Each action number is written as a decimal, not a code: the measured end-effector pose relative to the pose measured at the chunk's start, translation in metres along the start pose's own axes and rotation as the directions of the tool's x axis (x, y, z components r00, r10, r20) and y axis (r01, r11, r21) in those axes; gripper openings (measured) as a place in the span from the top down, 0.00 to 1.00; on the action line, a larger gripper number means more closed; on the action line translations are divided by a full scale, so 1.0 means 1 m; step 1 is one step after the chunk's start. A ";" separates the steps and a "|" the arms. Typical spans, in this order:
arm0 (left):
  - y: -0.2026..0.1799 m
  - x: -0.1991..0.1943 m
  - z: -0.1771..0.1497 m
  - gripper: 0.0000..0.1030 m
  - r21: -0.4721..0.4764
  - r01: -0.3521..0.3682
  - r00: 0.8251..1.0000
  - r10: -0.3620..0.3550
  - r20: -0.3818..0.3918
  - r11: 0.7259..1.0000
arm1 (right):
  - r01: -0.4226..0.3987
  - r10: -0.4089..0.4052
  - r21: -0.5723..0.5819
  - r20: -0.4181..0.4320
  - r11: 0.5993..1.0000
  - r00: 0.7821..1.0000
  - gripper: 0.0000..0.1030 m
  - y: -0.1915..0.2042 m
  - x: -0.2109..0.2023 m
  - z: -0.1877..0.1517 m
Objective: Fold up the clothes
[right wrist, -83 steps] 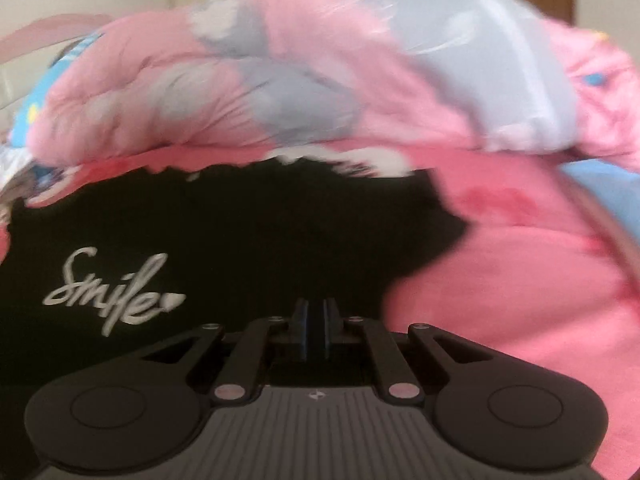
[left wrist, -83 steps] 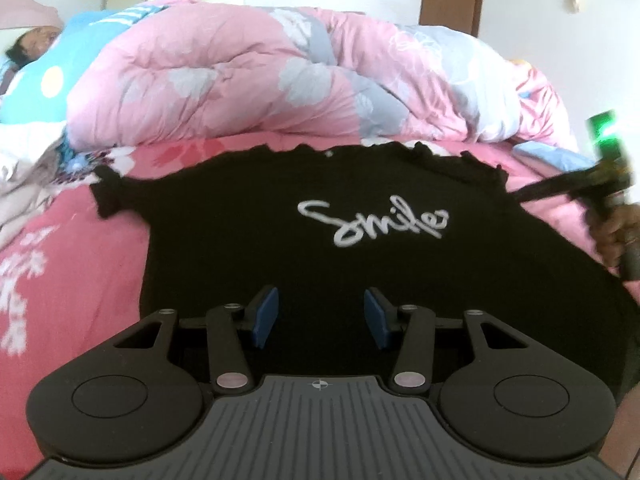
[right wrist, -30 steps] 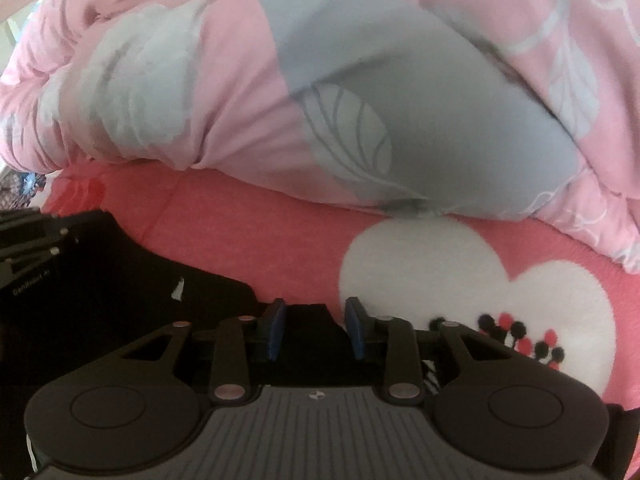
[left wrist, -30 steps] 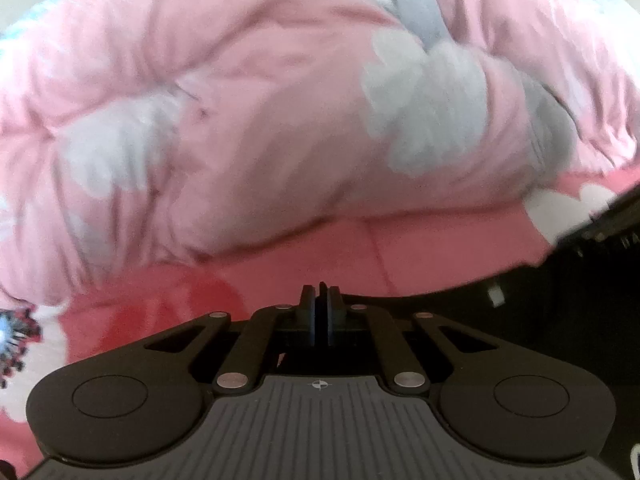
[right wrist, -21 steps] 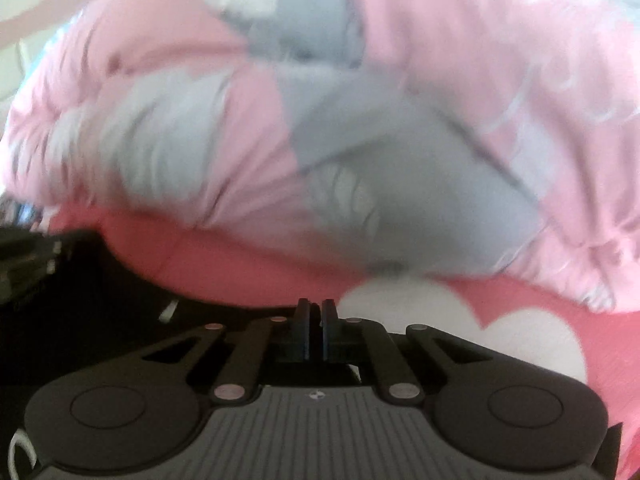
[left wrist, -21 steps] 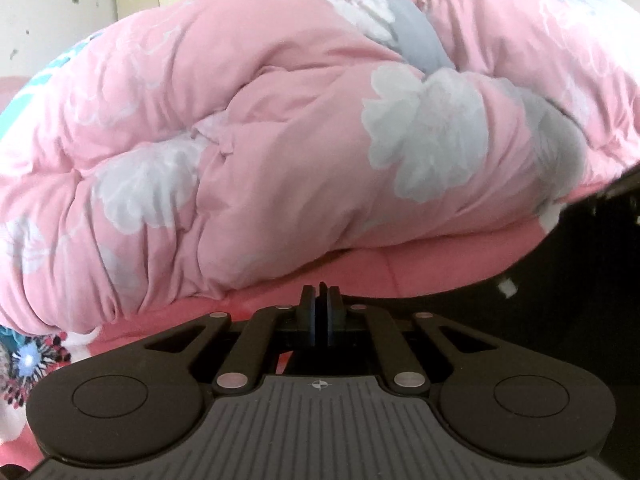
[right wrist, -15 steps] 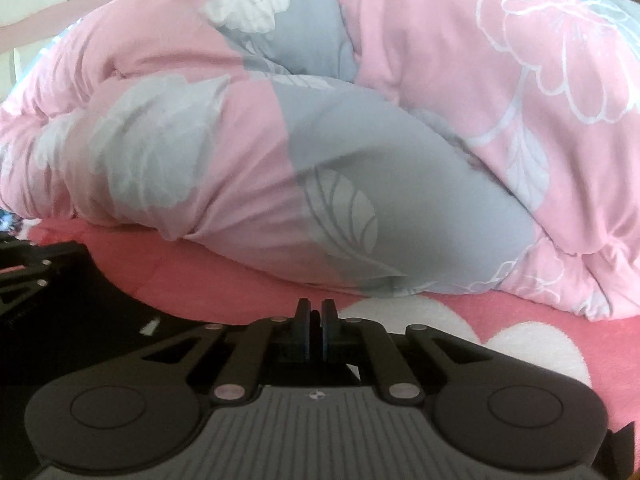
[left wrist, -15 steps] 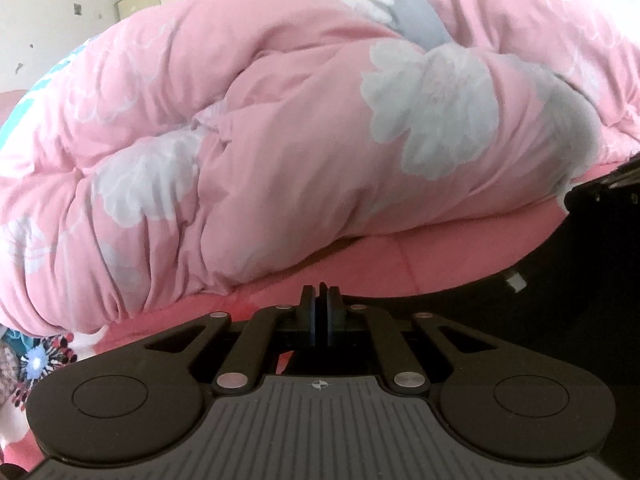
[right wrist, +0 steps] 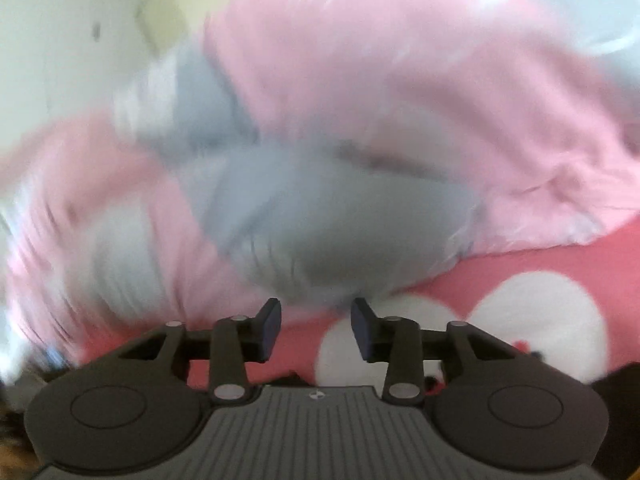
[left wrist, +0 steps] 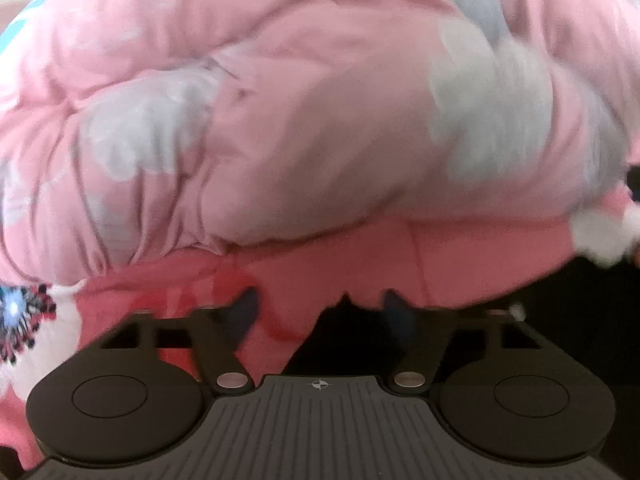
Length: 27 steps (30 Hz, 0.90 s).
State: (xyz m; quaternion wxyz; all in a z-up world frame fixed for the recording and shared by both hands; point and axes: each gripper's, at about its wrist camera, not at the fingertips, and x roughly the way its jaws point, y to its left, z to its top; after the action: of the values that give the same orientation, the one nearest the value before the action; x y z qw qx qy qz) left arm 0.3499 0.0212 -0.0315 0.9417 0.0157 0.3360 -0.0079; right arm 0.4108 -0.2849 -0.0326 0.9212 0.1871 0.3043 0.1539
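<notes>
**Two grippers gaping over the bed, black garment lying low in frame**

Both views are showing motion blur, esp. the right wrist one, so fine detail isn't readable.

Left wrist view: the black two-finger left gripper [left wrist: 322, 314] is sitting w/ jaws spread wide, nothing between them. Its blue-padded fingertips [left wrist: 246, 304] are looking smeared. The black fabric garment [left wrist: 344, 336] is lying under the gripper, its ragged edge peeking up in the gap at approx. 6 o'clock and spreading off toward 4 o'clock [left wrist: 560, 292], where it's running along the frame edge. It's resting on the coral-pink bedsheet w/ white patches [left wrist: 400, 256]. A dark dotted flower print on the sheet is showing at 8 o'clock. Filling the upper frame from 9 through 3 o'clock, the bunched pink quilt w/ pale grey flower prints [left wrist: 280, 120] is piling up behind the sheet.

Right wrist view: the black two-finger right gripper [right wrist: 316, 328] is also holding its jaws well apart, empty, blue pads [right wrist: 270, 326] facing each other. Below them the sheet's white heart shapes [right wrist: 536, 320] are sitting at 4 o'clock. Dark cloth is poking out at the frame's lower right, approx. 4–5 o'clock [right wrist: 616, 392], and a sliver by the gripper body near 6 o'clock; can't tell for sure if that's the same garment. The quilt's grey panel [right wrist: 340, 232] is bulging dead centre, pink folds at 1–2 o'clock. A pale wall [right wrist: 60, 40] is showing at 10 o'clock.
</notes>
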 end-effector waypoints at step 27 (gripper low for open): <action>-0.083 -0.058 -0.044 0.28 -0.061 0.299 0.952 -0.302 -0.055 0.952 | 0.335 -0.328 0.140 -0.073 0.932 0.942 0.60 -0.124 -0.128 -0.016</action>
State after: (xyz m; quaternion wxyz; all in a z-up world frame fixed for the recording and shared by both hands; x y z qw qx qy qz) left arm 0.2750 -0.0603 -0.0310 0.9184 -0.0599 0.3645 -0.1419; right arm 0.3239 -0.4414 -0.0341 0.9095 0.1984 0.3647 -0.0227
